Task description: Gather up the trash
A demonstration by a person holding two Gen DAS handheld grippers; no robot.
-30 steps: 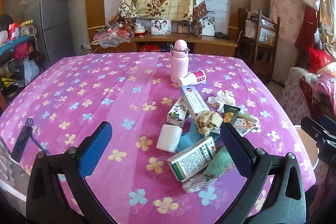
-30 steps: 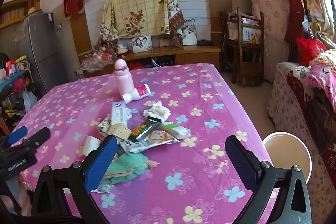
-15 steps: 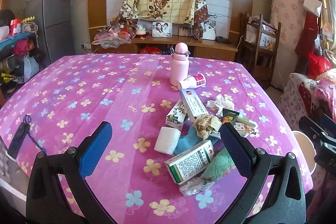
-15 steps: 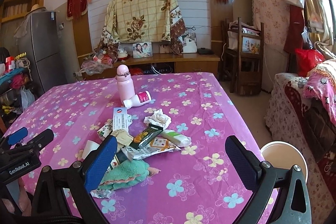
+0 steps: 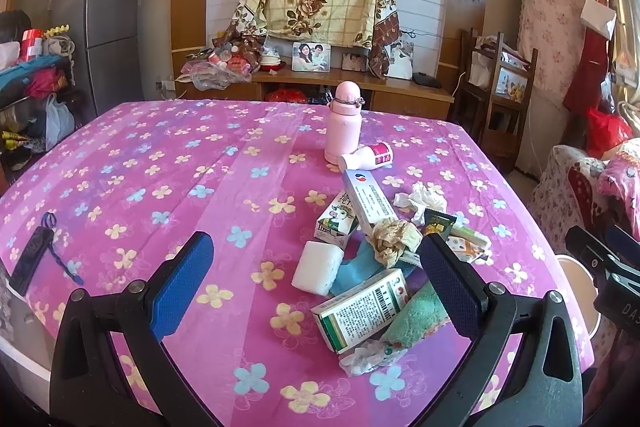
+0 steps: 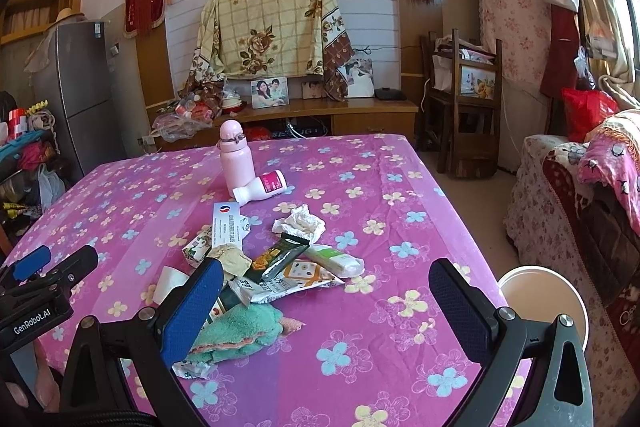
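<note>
Cardboard boxes (image 5: 362, 309), crumpled tissue (image 6: 299, 223) and foil wrappers (image 6: 276, 257) face both spread, empty hand-held grippers (image 5: 320, 287) (image 6: 326, 307).

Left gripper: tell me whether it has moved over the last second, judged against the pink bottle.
Yes. The left gripper has pulled back and tilted up: the upright pink bottle sits lower in its view than before, and more of the wall above shows.

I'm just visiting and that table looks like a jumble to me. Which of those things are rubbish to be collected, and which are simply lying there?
Likely rubbish:
crumpled tissue
brown paper wad
snack wrappers
medicine box
bin, beside the table

Probably just lying about:
pink flask
green towel
black remote
</note>
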